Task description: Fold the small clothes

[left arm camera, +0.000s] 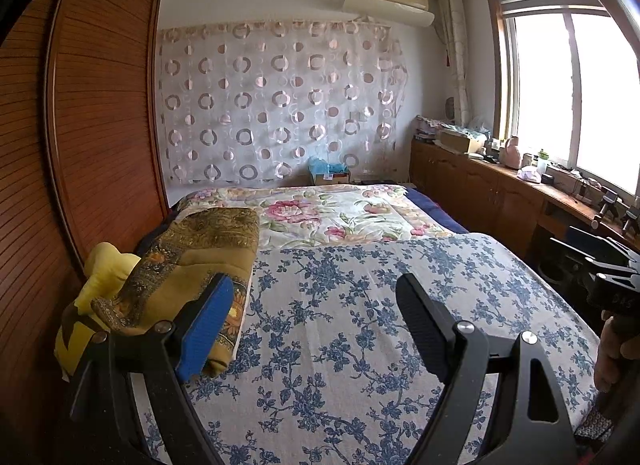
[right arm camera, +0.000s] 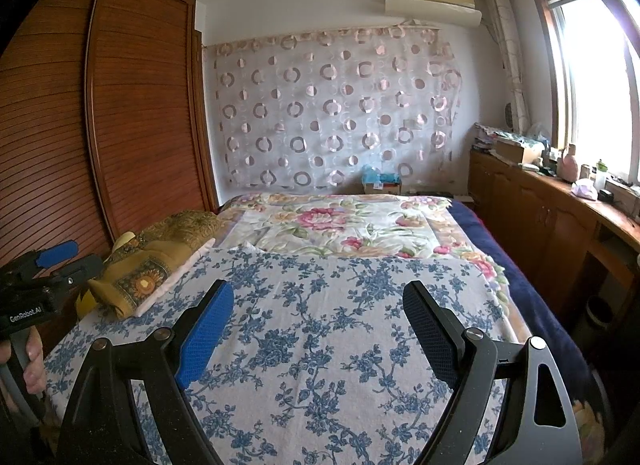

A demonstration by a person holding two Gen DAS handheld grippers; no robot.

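Both grippers hover above the bed with nothing between their fingers: the left gripper (left arm camera: 316, 325) has its jaws spread wide, and the right gripper (right arm camera: 318, 329) is equally apart over the blue-flowered sheet (right arm camera: 320, 305). No small garment lies spread on that sheet; the only candidates sit at the bed's left edge, where a yellow cloth (left arm camera: 100, 277) is tucked beside and partly under a folded mustard patterned blanket (left arm camera: 200, 265), close to the wooden wardrobe (left arm camera: 80, 125). Whether the yellow piece is clothing I cannot tell. The main risk, as I judge it, is grabbing the wrong thing: a reach toward that pile could pinch the blanket's edge along with the yellow cloth, dragging the stack apart or off the side of the bed. A shallow pinch may also catch the bedsheet itself and bunch it, spoiling the flat folding surface. The pink floral quilt (right arm camera: 340, 225) farther back has a loose edge that could snag similarly.
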